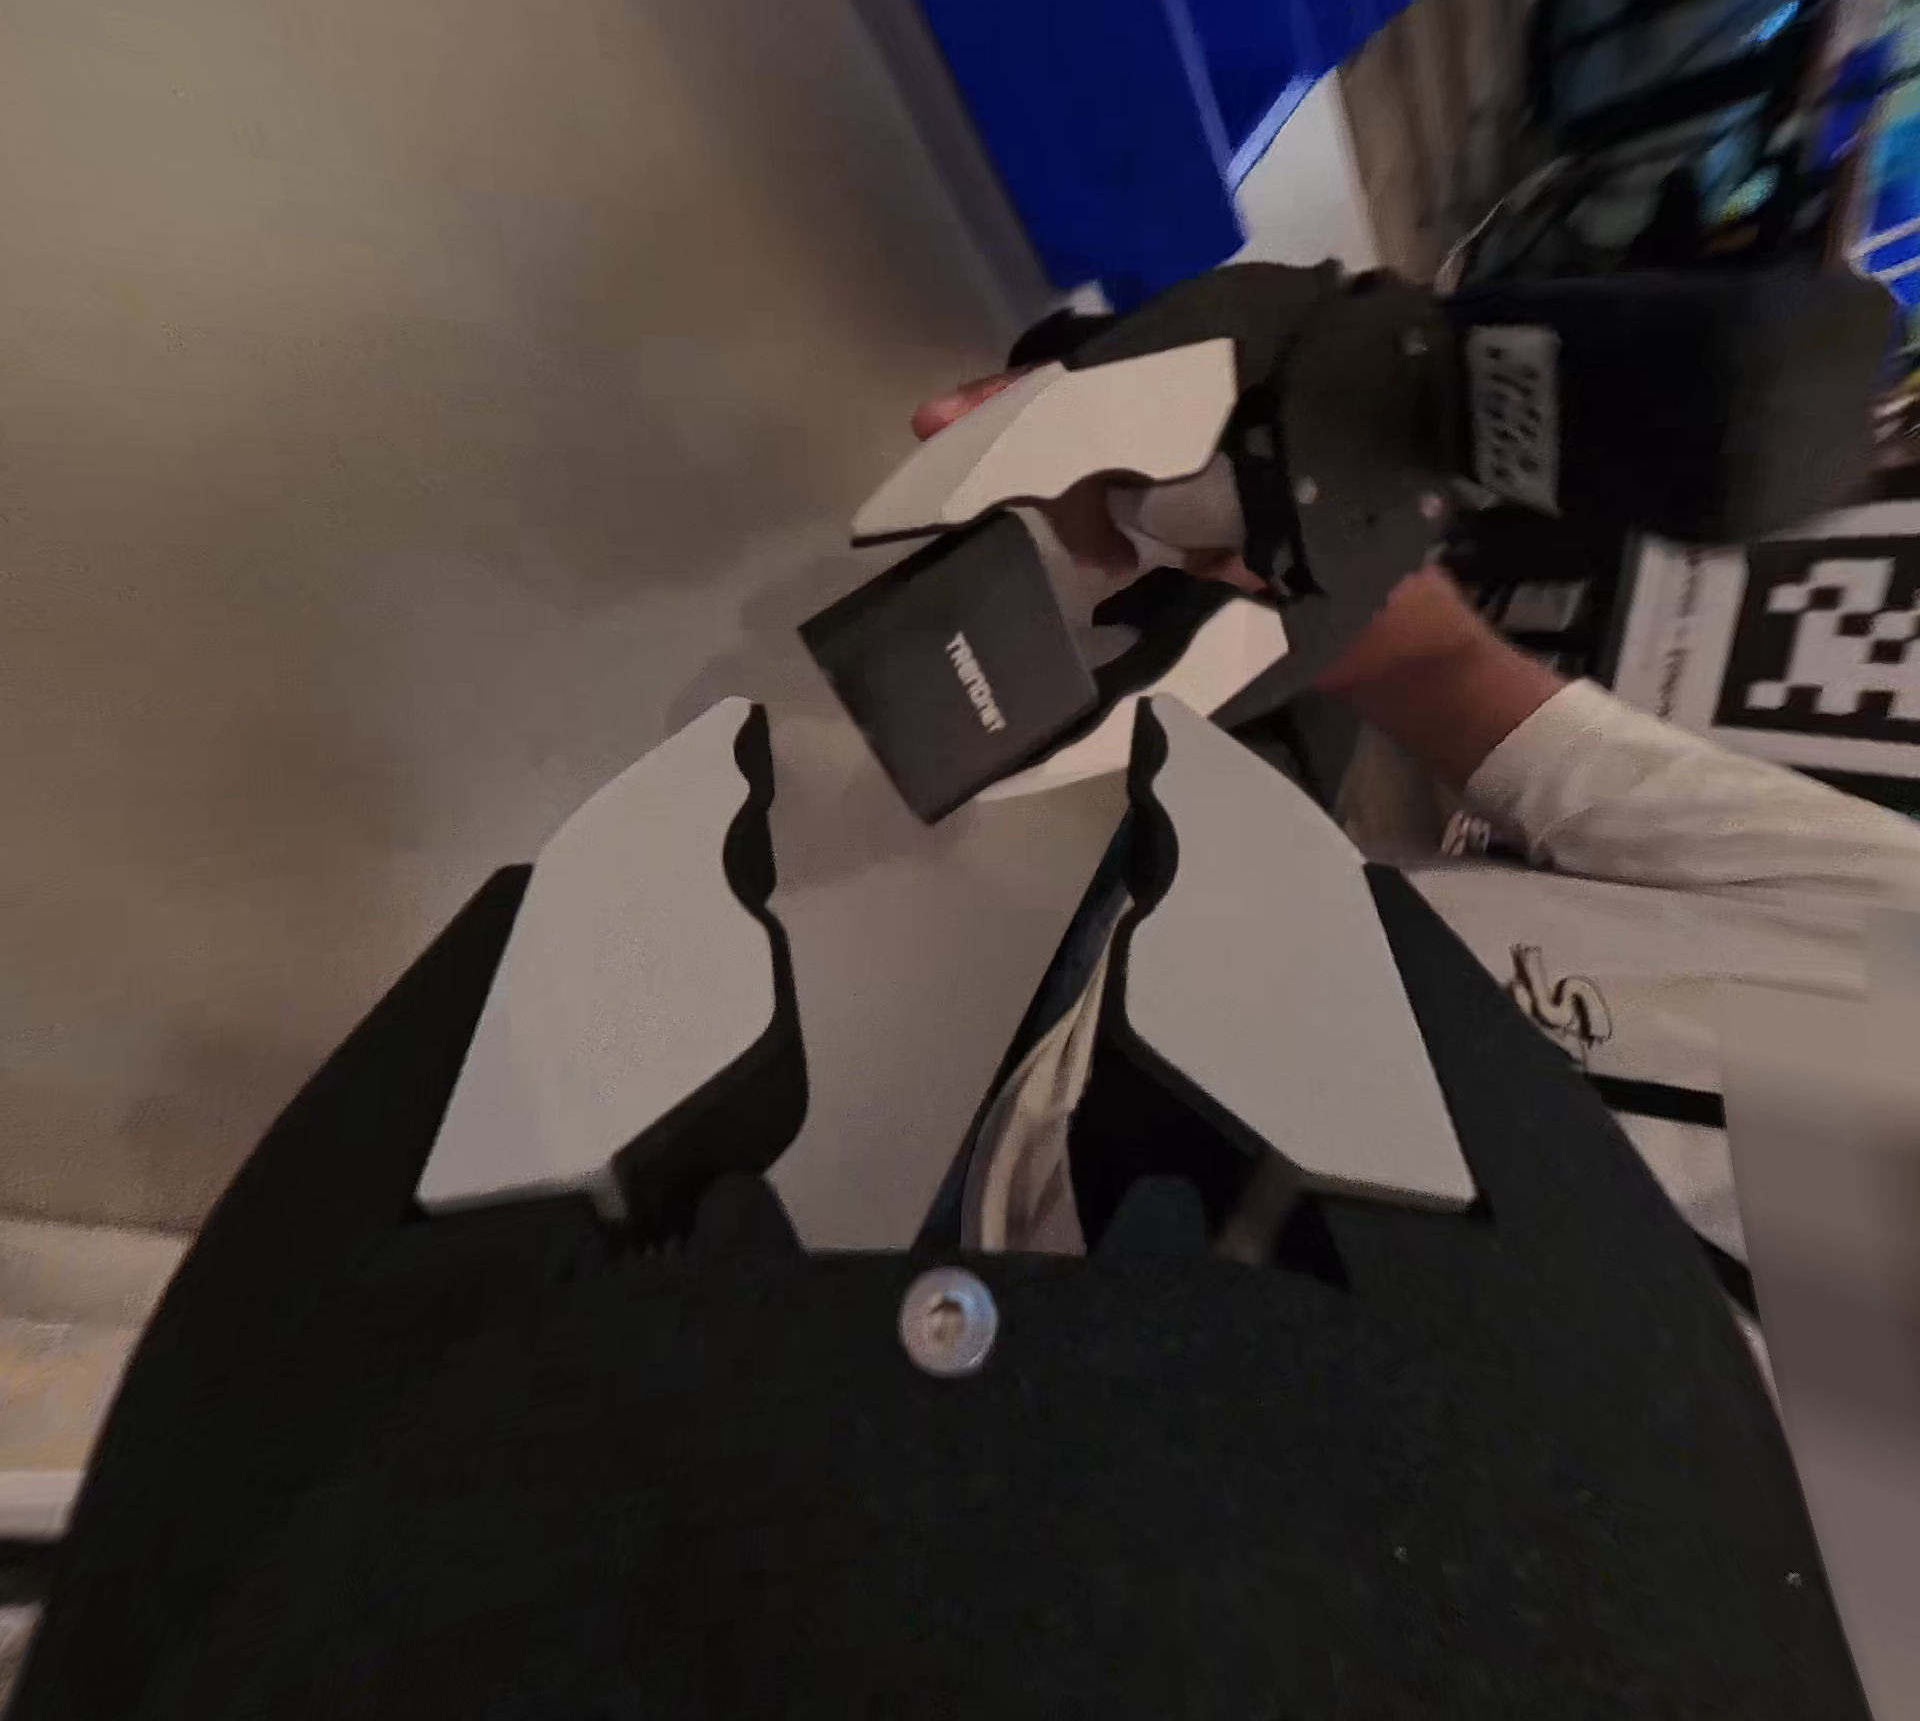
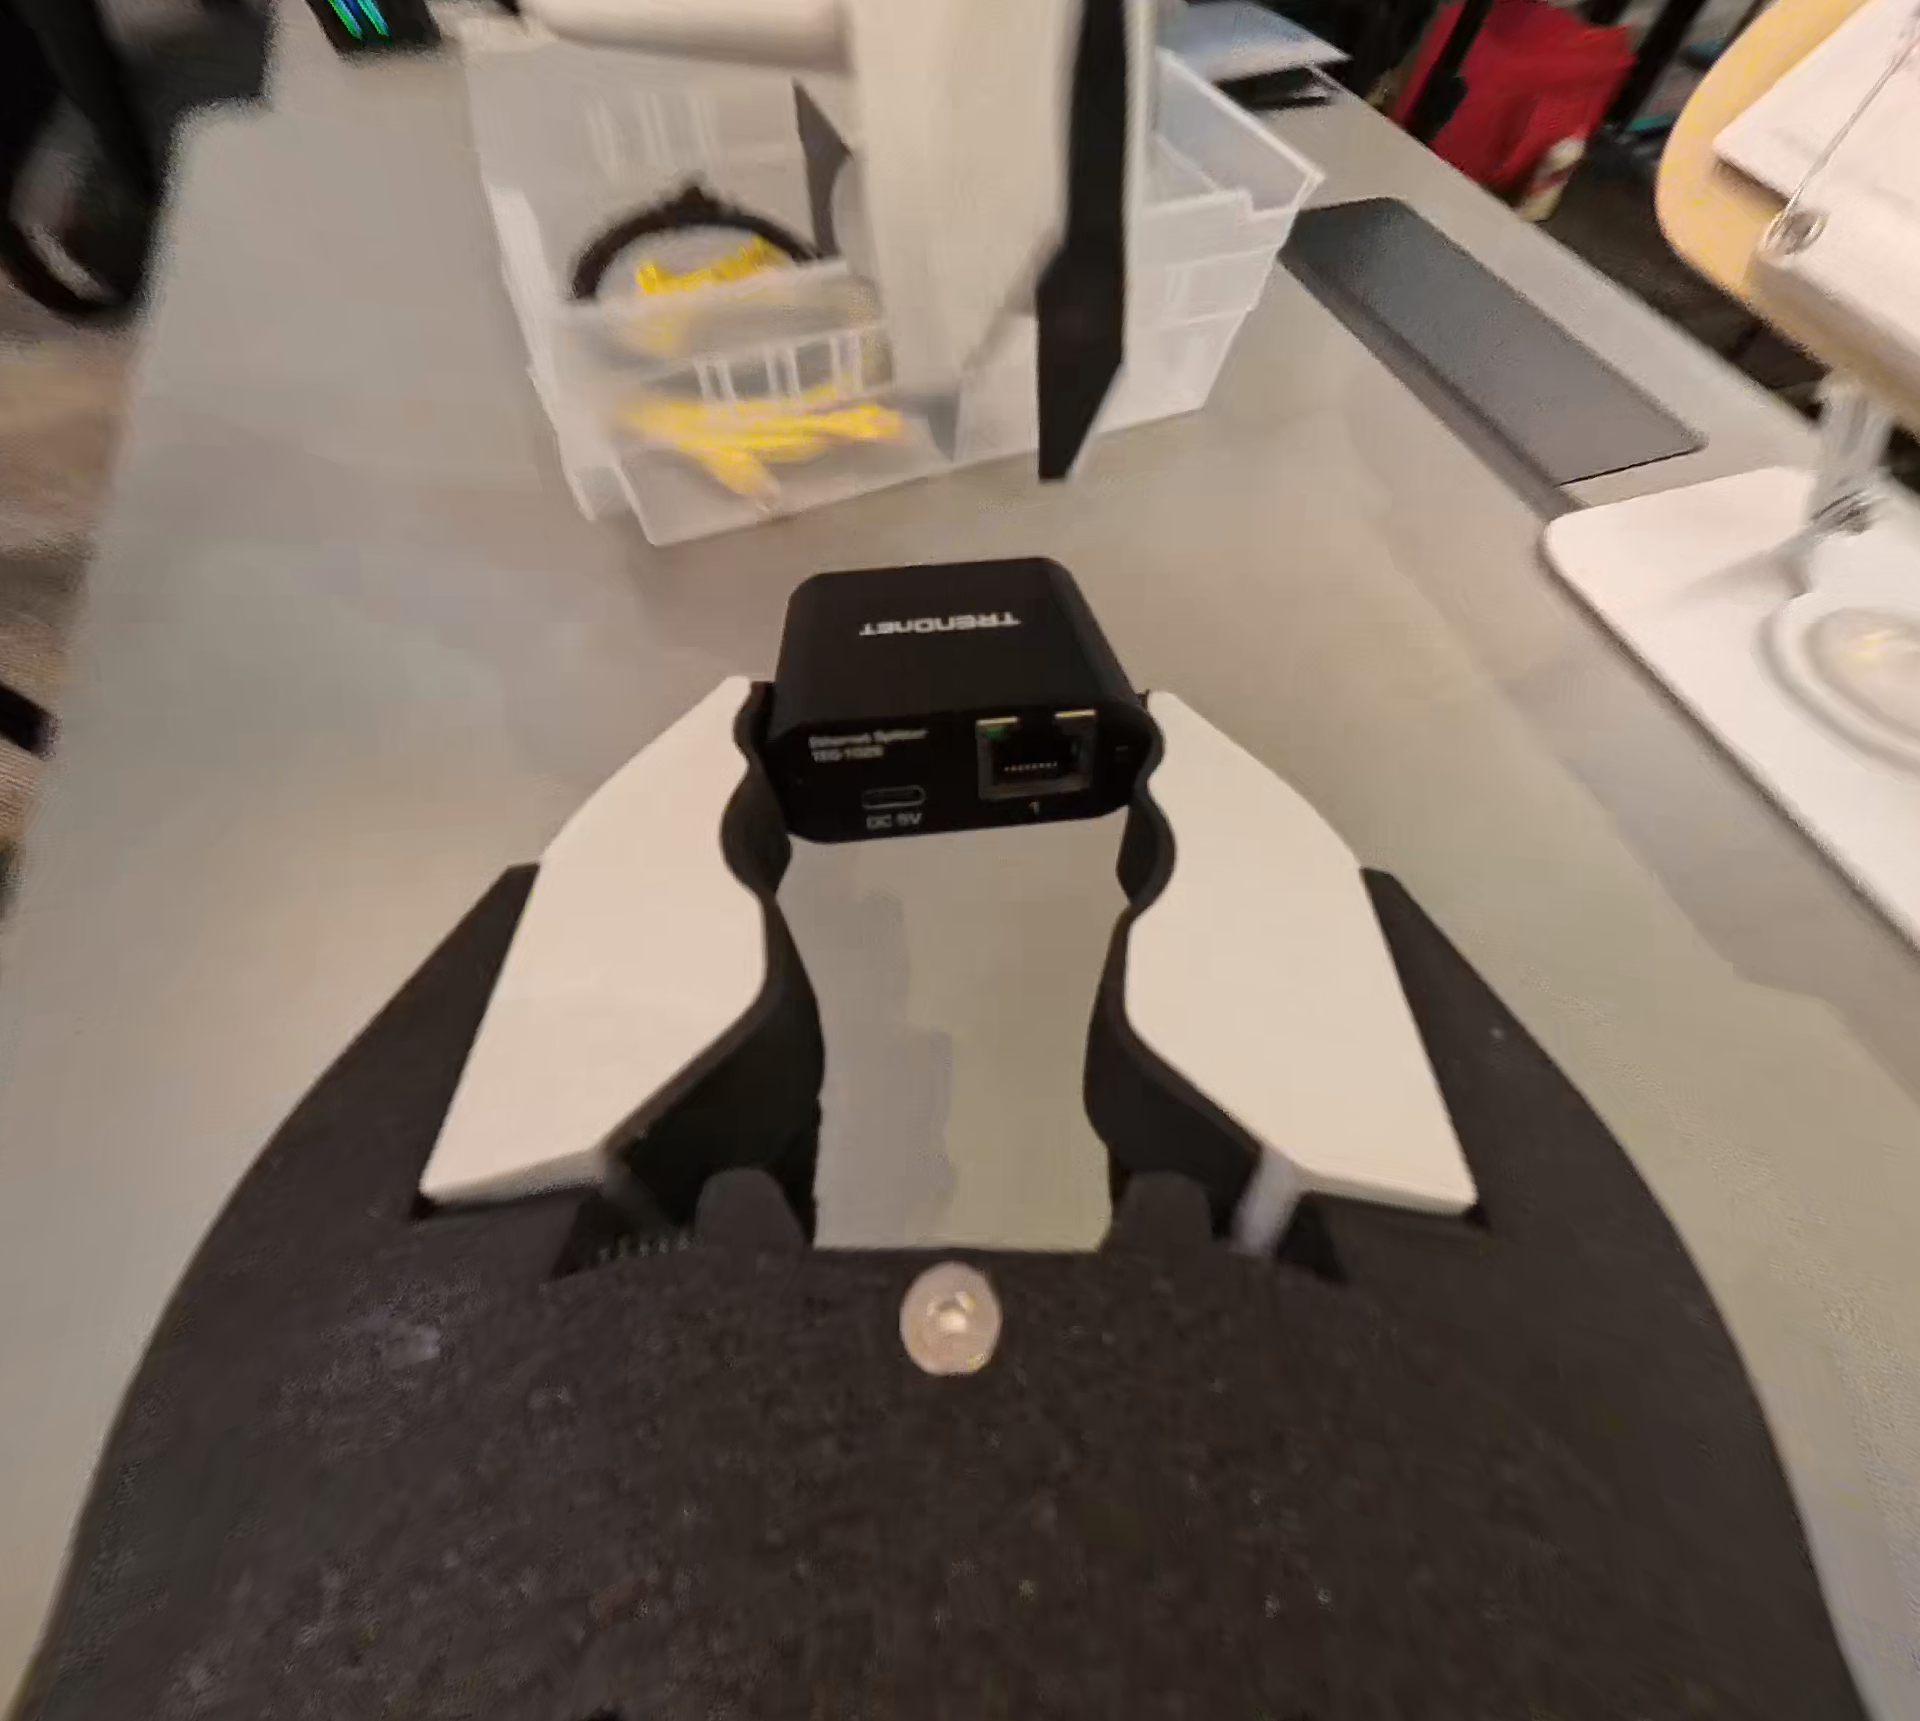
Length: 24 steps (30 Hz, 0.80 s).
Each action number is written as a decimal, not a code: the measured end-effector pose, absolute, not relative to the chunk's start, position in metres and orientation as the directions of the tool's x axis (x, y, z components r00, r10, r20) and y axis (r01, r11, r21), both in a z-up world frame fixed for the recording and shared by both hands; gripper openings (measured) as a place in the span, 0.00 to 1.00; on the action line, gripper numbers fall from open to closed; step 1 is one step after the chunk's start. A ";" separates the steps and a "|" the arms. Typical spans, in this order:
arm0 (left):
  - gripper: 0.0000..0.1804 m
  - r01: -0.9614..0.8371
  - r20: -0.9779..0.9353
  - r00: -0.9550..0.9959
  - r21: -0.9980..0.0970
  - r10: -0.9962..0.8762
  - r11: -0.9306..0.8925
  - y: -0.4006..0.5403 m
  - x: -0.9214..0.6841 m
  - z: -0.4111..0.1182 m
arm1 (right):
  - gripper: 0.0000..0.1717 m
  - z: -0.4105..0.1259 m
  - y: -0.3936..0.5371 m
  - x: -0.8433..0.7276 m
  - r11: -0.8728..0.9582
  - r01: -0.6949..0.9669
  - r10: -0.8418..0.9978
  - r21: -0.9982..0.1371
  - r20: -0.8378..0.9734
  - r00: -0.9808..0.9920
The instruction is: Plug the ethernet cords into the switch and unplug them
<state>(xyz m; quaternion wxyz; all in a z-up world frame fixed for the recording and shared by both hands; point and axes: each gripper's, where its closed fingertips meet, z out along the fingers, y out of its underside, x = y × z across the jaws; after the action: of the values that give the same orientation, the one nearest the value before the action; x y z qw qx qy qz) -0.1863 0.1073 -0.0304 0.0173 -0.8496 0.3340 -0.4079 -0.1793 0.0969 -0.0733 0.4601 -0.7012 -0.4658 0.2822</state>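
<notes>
The switch (image 2: 951, 705) is a small black box with one network port and a power port on the face towards me. My right gripper (image 2: 951, 721) is shut on it, a pad pressed on each side, above the grey table (image 2: 312, 632). In the left wrist view the switch (image 1: 956, 684) sits tilted between the right gripper's white fingers (image 1: 1039, 445). My left gripper (image 1: 945, 715) is open and empty, just short of the switch and not touching it. Its white finger (image 2: 935, 113) hangs blurred over the bin in the right wrist view. Yellow ethernet cords (image 2: 748, 424) lie in a clear bin.
The clear plastic bin (image 2: 1216, 237) stands on the table beyond the switch, with a black coil beside the cords. A dark mat (image 2: 1486, 352) and a white base (image 2: 1714, 611) lie at the right. A person's white sleeve (image 1: 1662, 798) and a black-and-white marker board (image 1: 1818, 632) are at the right. The white base (image 2: 1714, 611) is about 35 cm from both grippers' fingertips.
</notes>
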 end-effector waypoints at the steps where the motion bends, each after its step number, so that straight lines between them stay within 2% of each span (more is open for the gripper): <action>1: 0.37 -0.510 0.698 0.412 -0.355 -0.585 -0.783 0.109 -0.190 -0.025 | 0.36 -0.068 0.096 -0.176 -0.192 0.320 0.920 -0.928 -0.057 0.387; 4: 0.39 -0.423 0.747 0.299 -0.455 -0.594 -0.784 0.095 -0.197 -0.026 | 0.36 -0.045 0.085 -0.171 -0.342 0.104 0.926 -0.934 -0.316 0.207; 6: 0.39 -0.359 0.755 0.202 -0.536 -0.624 -0.764 0.079 -0.193 -0.022 | 0.36 -0.034 0.076 -0.171 -0.422 0.030 0.905 -0.906 -0.419 0.075; 9: 0.38 -0.311 0.678 0.161 -0.655 -0.717 -0.689 0.055 -0.190 -0.022 | 0.36 -0.015 0.056 -0.173 -0.529 -0.061 0.842 -0.847 -0.513 -0.166; 12: 0.39 -0.278 0.575 0.153 -0.756 -0.804 -0.593 0.031 -0.190 -0.019 | 0.36 0.006 0.036 -0.168 -0.606 -0.111 0.752 -0.787 -0.523 -0.402; 16: 0.42 -0.218 0.349 0.262 -0.887 -0.900 -0.408 0.024 -0.193 -0.008 | 0.36 -0.004 0.027 -0.179 -0.583 -0.043 0.746 -0.811 -0.514 -0.423; 18: 0.43 -0.228 0.283 0.334 -0.901 -0.899 -0.369 0.025 -0.193 -0.011 | 0.36 -0.014 0.029 -0.186 -0.561 -0.024 0.769 -0.827 -0.511 -0.385; 20: 0.44 -0.261 0.282 0.356 -0.885 -0.891 -0.385 0.022 -0.190 -0.021 | 0.36 -0.019 0.028 -0.189 -0.551 -0.017 0.775 -0.834 -0.504 -0.381; 24: 0.38 -0.193 0.368 0.320 -0.877 -0.873 -0.441 0.021 -0.183 -0.022 | 0.36 -0.028 0.024 -0.195 -0.526 0.024 0.790 -0.850 -0.499 -0.357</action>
<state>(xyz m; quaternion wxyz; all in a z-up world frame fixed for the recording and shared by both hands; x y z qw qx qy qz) -0.1833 0.0210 -0.0223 0.3775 -0.7192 0.3705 -0.4506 -0.1952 0.0236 -0.0279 0.2672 -0.5002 -0.4068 0.7162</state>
